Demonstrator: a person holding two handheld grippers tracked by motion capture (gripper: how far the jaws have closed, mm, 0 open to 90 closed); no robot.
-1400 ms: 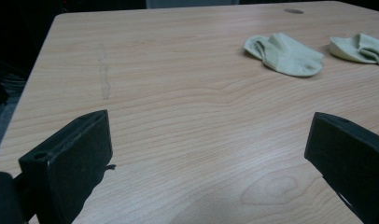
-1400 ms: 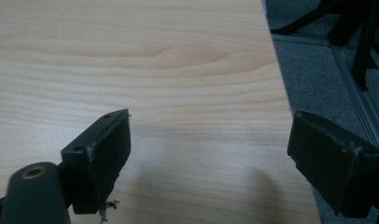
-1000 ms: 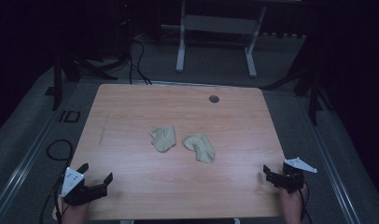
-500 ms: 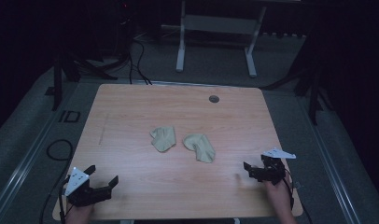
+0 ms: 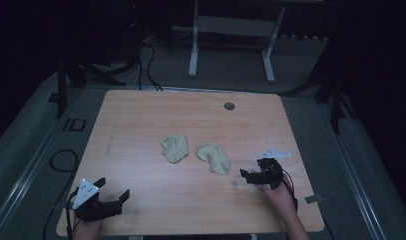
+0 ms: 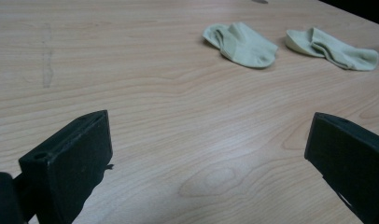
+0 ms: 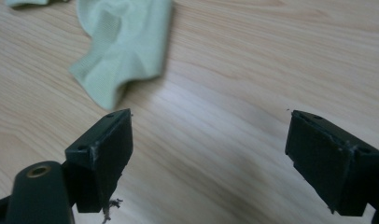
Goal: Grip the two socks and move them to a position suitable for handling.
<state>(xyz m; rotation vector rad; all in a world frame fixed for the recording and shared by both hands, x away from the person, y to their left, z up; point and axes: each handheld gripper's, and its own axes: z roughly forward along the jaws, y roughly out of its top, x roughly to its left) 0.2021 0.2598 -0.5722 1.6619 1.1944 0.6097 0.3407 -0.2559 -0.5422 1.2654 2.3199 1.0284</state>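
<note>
Two pale green socks lie crumpled near the middle of the wooden table (image 5: 141, 125): a left sock (image 5: 174, 148) (image 6: 241, 43) and a right sock (image 5: 214, 158) (image 6: 334, 47) (image 7: 124, 44). My right gripper (image 5: 248, 172) (image 7: 208, 149) is open, low over the table just right of the right sock, its jaws pointing at the sock's near end without touching it. By the front left corner my left gripper (image 5: 113, 190) (image 6: 206, 154) stands open over bare wood, far from both socks. Nothing is held.
A round grommet (image 5: 229, 106) sits in the tabletop near the far edge. Beyond the table stand a white desk frame (image 5: 231, 30) and cables (image 5: 146, 55) on the grey floor. Bare wood surrounds the socks.
My right gripper has moved left and inward from the table's right edge to just beside the right sock. The left gripper has drifted slightly toward the front edge. The socks have not moved.
</note>
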